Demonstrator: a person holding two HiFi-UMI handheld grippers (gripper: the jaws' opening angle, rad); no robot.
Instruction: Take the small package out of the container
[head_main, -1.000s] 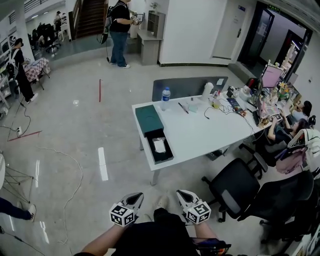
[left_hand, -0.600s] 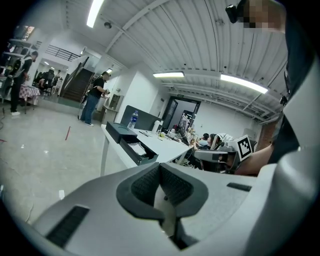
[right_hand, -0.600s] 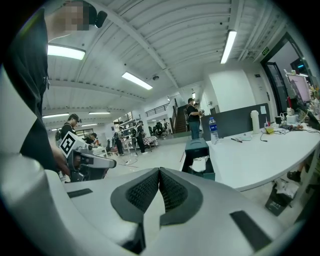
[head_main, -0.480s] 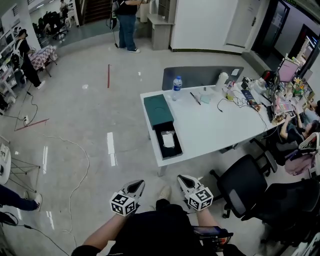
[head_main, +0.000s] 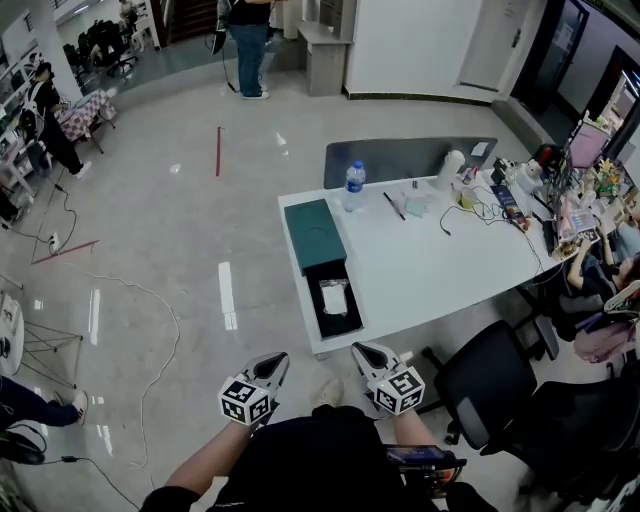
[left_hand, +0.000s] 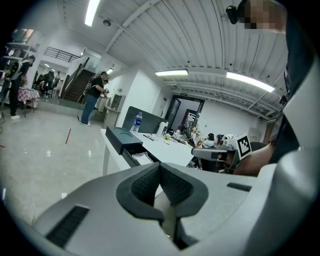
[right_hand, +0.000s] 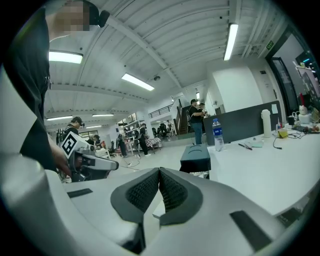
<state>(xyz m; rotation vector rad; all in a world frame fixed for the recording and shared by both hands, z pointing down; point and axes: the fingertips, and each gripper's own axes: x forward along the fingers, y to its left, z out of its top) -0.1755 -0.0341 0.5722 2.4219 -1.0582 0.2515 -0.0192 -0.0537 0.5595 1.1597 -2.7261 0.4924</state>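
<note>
A dark open container lies at the near left end of the white table, with a small pale package inside it. Its dark green lid rests just behind it. My left gripper and right gripper are held close to my body, well short of the table. Both are shut with nothing between the pads. The left gripper view shows the container and lid ahead. In the right gripper view the lid hides most of the container.
A water bottle, a white flask, pens, cables and desk clutter sit farther along the table. Black office chairs stand to my right. A cable trails over the floor on the left. People stand in the background.
The view has moved closer to the table, so the container sits lower and nearer in the head view. Both grippers stay shut in front of my body.
</note>
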